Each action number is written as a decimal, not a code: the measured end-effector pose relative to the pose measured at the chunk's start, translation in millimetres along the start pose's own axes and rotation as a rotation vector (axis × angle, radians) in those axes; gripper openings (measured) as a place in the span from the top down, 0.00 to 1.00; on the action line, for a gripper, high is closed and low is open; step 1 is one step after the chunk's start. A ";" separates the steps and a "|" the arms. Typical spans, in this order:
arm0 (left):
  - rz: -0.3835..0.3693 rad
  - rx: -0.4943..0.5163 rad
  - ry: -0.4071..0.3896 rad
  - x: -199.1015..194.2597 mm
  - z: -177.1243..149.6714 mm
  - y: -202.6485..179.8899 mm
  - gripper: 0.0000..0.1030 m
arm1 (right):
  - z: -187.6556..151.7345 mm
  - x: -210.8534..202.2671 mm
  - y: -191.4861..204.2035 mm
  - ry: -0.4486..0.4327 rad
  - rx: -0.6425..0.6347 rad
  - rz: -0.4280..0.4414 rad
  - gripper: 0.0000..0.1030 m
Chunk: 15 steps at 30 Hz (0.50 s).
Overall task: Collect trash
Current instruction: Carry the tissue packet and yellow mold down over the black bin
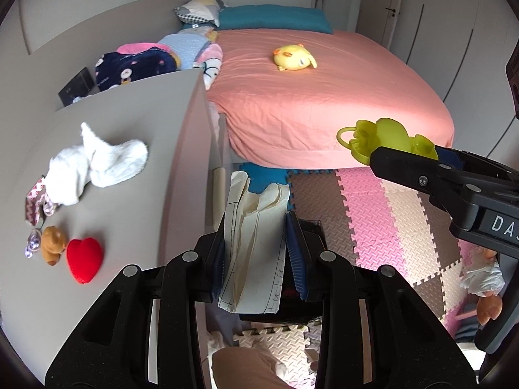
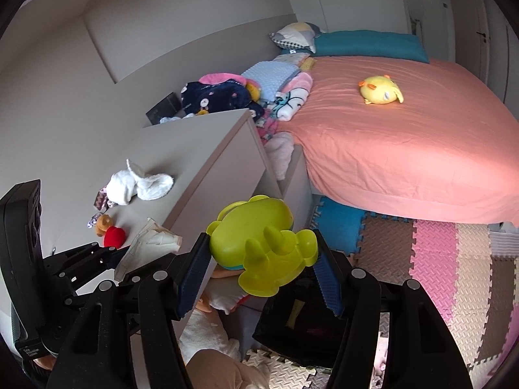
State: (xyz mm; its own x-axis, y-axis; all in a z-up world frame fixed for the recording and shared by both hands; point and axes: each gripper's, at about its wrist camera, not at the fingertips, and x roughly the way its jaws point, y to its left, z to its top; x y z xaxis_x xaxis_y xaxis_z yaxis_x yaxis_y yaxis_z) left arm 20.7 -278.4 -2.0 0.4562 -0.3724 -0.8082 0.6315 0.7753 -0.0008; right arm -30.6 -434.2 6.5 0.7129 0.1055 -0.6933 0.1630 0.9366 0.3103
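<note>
Salmon-pink bed sheet (image 1: 324,97), teal pillow (image 1: 275,17), yellow plush chick (image 1: 293,57), lime-green plastic toy (image 2: 259,243), red heart (image 1: 84,256), pink, beige and brown foam floor mats (image 1: 382,220).

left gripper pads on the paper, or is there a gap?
Touching. In the left wrist view the left gripper has both pads closed against the sides of the crumpled paper, which stands pinched between them with no gap.

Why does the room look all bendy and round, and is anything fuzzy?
Left wrist view: the fisheye lens curves the cabinet and bed, with dark corners; the paper looks sharp. Right wrist view: same curving; the green toy is sharp, with daylight on the bed.
</note>
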 end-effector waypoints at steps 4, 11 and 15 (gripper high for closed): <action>-0.017 0.026 0.009 7.3 5.2 -12.5 0.68 | 0.3 -2.6 -13.2 -0.005 0.022 -0.015 0.39; -0.045 0.060 0.026 20.1 13.2 -29.8 0.68 | 0.1 -3.6 -36.6 -0.004 0.055 -0.049 0.39; -0.060 0.076 0.044 28.6 12.2 -40.0 0.68 | -2.7 -2.6 -51.5 0.001 0.076 -0.072 0.39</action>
State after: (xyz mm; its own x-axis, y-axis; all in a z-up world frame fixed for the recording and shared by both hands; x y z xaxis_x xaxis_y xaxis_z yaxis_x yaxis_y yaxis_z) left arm 16.1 -326.2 -17.8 0.3893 -0.3933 -0.8329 0.7035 0.7107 -0.0068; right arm -42.7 -481.8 -9.4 0.6965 0.0394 -0.7165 0.2653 0.9136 0.3081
